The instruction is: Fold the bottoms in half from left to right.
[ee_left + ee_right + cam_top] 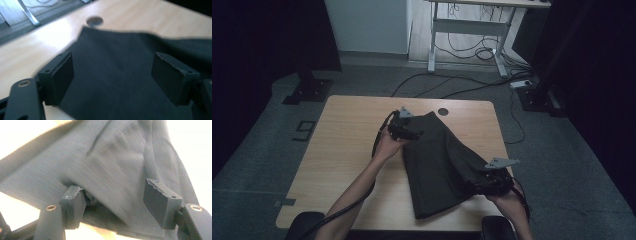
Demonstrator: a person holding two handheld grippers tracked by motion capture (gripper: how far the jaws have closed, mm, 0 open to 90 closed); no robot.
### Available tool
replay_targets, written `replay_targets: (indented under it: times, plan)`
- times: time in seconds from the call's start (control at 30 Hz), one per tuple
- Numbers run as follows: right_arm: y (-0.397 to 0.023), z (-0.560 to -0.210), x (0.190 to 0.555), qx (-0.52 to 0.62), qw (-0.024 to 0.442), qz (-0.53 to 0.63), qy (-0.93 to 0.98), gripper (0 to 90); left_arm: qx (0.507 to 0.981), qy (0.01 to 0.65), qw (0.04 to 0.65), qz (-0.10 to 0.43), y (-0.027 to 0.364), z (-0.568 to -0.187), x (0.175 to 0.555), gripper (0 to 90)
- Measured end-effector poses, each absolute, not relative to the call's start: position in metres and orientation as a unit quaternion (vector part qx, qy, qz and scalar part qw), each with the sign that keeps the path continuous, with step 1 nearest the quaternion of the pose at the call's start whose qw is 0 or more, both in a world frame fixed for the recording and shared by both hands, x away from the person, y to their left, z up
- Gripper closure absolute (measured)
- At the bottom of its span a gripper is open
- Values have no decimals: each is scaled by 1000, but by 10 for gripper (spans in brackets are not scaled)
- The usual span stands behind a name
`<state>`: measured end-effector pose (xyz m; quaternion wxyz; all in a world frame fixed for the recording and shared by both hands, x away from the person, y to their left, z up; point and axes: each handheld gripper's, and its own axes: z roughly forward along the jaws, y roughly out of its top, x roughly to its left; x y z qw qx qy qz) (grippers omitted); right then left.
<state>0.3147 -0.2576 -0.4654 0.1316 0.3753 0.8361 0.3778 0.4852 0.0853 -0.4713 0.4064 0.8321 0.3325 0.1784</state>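
Dark grey-green woven fabric, a folded garment point(439, 165), lies flat on the light wooden table point(347, 145). It runs from near the far edge, just short of a round cable hole point(442, 111), down toward the near right corner. In the high view its near end is wider than its far end. Creases and an overlapping layer show in the right gripper view.

Left tool point(404, 128): positioned at the garment's far left corner, held by the person's left hand point(387, 146). In the left gripper view the jaws stand wide apart above the cloth point(117, 75), with the fabric lying flat between them and neither pad pressing on it. State: released.

Right tool point(492, 185): positioned at the garment's near right edge, held by the right hand point(507, 202). In the right gripper view the jaws are parted, with cloth point(112, 170) bunched between them and brushing the left pad; the right pad stands clear of it. State: released, not clamping.

A cable point(342, 212) trails from the left tool along the forearm to the table's near edge.

Surroundings: grey floor point(562, 150) with loose cables, and a white-framed desk point(472, 30) beyond the table.
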Motion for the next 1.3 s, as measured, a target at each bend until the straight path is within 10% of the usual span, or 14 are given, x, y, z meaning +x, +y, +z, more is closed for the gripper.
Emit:
replay_targets:
  times: [0.83, 1.3]
  plan:
    - [-225, -428, 306, 322, 121, 376, 860, 313, 846, 330, 384, 170, 105, -508, 443, 149]
    - [-240, -488, 392, 429, 204, 292, 830, 349, 852, 328, 377, 157, 99, -522, 434, 143]
